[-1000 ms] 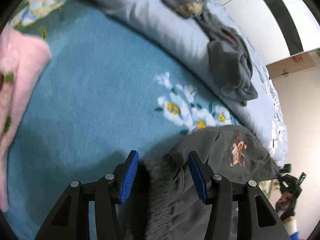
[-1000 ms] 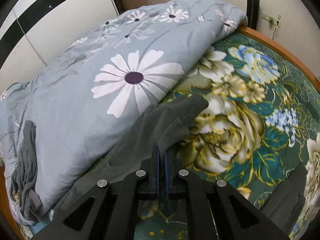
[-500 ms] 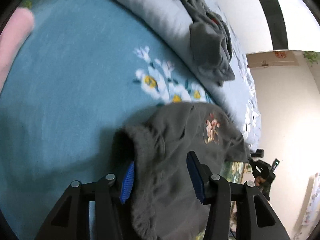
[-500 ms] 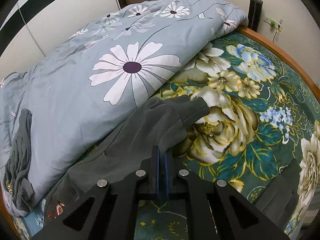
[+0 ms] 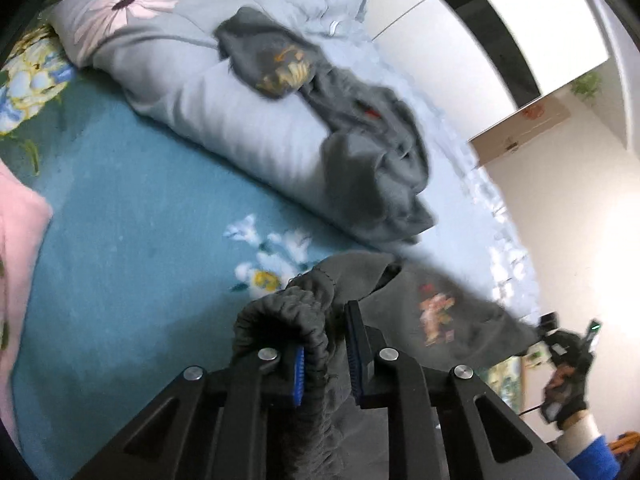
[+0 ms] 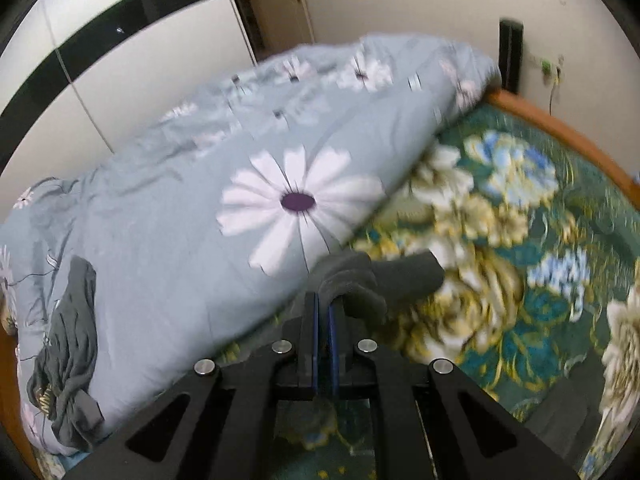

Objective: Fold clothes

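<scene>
Since a second ago the left gripper (image 5: 326,346) has narrowed around the gathered elastic waistband (image 5: 288,316) of the dark grey trousers (image 5: 404,312); its jaws are closing, with the bunched band between the blue pads (image 5: 298,374), and the cloth has come up off the bed. The right gripper (image 6: 323,322) has also risen, and the grey leg end (image 6: 384,280) it pinches has lifted clear of the flowered sheet (image 6: 520,248); its jaws stay clamped tight on the fabric, no gap showing.

The trousers are soft and dark grey, with a ruffled elastic waist and a small orange-red embroidered motif (image 5: 434,312) near the hip. They hang between the two grippers, above the teal blanket (image 5: 132,240) at the left gripper's end and above the green sheet with cream and blue blooms at the right gripper's end.

Just behind them lies a rolled pale-blue daisy-print duvet (image 6: 200,208), running the length of the bed. On the duvet is a crumpled heap of other dark grey garments (image 5: 360,140), one with a yellow print. A pink cloth (image 5: 18,264) lies at the left edge of the blanket. The wooden bed frame (image 6: 560,128) curves past the sheet, a wardrobe with a black band (image 6: 100,52) stands beyond the duvet, and a person's gloved hand (image 5: 566,384) with a blue sleeve shows at the far right of the left wrist view
</scene>
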The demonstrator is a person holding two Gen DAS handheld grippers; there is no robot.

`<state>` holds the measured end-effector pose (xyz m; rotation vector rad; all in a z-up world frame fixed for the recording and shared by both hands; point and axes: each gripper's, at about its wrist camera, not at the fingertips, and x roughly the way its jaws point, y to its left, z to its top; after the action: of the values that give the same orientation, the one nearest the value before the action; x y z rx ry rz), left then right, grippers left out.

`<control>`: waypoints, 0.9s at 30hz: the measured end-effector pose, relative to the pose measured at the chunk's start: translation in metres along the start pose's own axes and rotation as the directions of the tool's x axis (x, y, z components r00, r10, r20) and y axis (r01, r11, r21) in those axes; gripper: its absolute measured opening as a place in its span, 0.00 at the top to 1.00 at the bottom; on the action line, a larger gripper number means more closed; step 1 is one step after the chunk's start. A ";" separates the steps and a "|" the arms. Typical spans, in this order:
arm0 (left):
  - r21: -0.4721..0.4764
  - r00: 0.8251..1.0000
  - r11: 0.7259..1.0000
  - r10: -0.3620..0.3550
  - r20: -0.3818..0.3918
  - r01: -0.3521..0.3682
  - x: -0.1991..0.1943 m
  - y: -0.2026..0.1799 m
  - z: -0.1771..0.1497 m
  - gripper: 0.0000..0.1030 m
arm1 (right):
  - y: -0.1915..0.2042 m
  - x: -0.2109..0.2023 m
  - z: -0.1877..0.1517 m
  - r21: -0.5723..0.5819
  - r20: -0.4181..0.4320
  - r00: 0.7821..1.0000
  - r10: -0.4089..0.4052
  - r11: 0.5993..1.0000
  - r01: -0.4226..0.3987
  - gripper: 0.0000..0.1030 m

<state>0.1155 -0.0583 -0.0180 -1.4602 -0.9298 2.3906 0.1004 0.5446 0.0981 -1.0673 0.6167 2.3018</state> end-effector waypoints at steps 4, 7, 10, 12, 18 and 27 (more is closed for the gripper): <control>-0.070 0.991 0.995 0.061 -0.120 -0.070 0.023 0.023 -0.006 0.77 | -0.004 0.033 -0.015 -0.057 -0.127 0.987 -0.099 0.994 0.093 0.96; -0.139 0.992 0.990 0.014 -0.129 -0.032 0.022 0.035 -0.005 0.76 | -0.019 0.048 -0.032 -0.040 -0.192 0.971 -0.144 0.989 0.139 0.92; -0.149 0.992 0.988 0.008 -0.126 -0.027 0.020 0.038 -0.005 0.73 | -0.034 0.050 -0.041 -0.049 -0.251 0.950 -0.185 0.983 0.178 0.69; -0.129 0.993 0.991 0.026 -0.117 -0.041 0.021 0.029 -0.007 0.71 | -0.046 0.036 -0.043 -0.046 -0.236 0.954 -0.187 0.982 0.181 0.67; -0.092 0.991 0.988 0.117 -0.061 -0.122 -0.008 0.024 -0.016 0.51 | -0.101 -0.035 -0.058 0.006 -0.176 0.972 -0.156 0.987 0.160 0.59; -0.027 0.991 0.992 0.122 -0.052 -0.123 -0.068 -0.027 -0.064 0.45 | -0.195 -0.102 -0.154 0.164 -0.236 0.968 -0.079 0.979 0.120 0.58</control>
<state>0.1993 -0.0422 0.0277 -1.6255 -0.8935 2.4216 0.3633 0.5740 0.0536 -1.2563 0.8218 2.0112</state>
